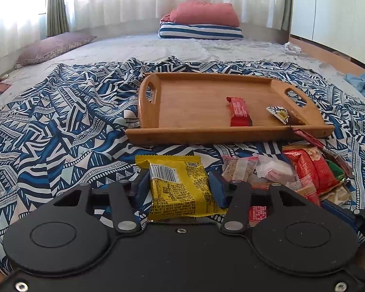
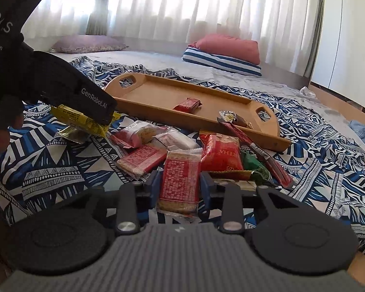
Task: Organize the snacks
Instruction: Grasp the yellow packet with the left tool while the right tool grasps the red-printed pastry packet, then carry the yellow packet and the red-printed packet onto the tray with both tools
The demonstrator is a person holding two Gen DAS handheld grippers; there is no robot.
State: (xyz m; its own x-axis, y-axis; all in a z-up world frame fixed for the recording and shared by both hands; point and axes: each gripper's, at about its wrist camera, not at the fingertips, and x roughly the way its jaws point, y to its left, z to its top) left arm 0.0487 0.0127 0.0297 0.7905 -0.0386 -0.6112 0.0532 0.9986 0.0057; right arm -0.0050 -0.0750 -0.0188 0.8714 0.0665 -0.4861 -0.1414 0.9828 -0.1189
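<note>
My left gripper (image 1: 180, 186) is shut on a yellow snack packet (image 1: 180, 189), held just above the patterned cloth; it also shows in the right wrist view (image 2: 85, 121). My right gripper (image 2: 178, 182) is shut on a red-and-white patterned snack bar (image 2: 178, 185) at the near edge of the snack pile (image 2: 206, 150). The wooden tray (image 1: 197, 131) lies beyond, holding a red bar (image 1: 239, 112) and a small black-and-white packet (image 1: 278, 113). In the right wrist view the tray (image 2: 158, 95) holds the same red bar (image 2: 188, 104).
A blue-and-white patterned cloth (image 1: 60, 126) covers the bed. Folded red and striped bedding (image 1: 202, 22) lies at the far end, a purple pillow (image 1: 53, 48) at far left. A long red stick packet (image 2: 258, 150) leans on the tray's edge.
</note>
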